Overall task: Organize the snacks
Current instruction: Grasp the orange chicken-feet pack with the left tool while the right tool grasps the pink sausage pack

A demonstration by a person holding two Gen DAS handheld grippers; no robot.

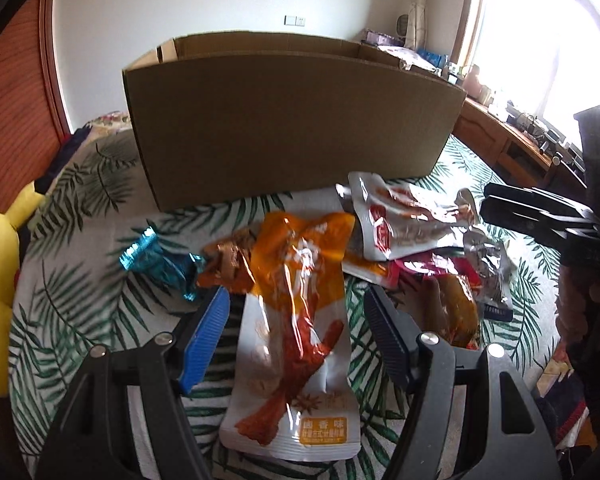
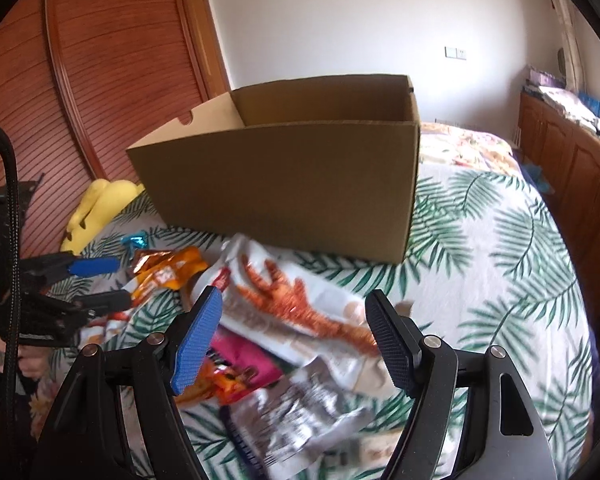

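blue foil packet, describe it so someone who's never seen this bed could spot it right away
Start at the big open cardboard box on the palm-leaf bedspread. In front of it lies a heap of snack packets; the blue foil packet sits alone at the heap's left end, beside the orange packet. It is the only shiny blue, crinkled, small wrapper there.

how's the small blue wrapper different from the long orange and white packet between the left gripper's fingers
The blue foil wrapper is small, crinkled and metallic; the orange and white packet is much longer, fairly flat and printed with food pictures. The wrapper lies outside the left gripper; the packet lies between its open fingers. Both rest on the leaf-print bedspread before the cardboard box.
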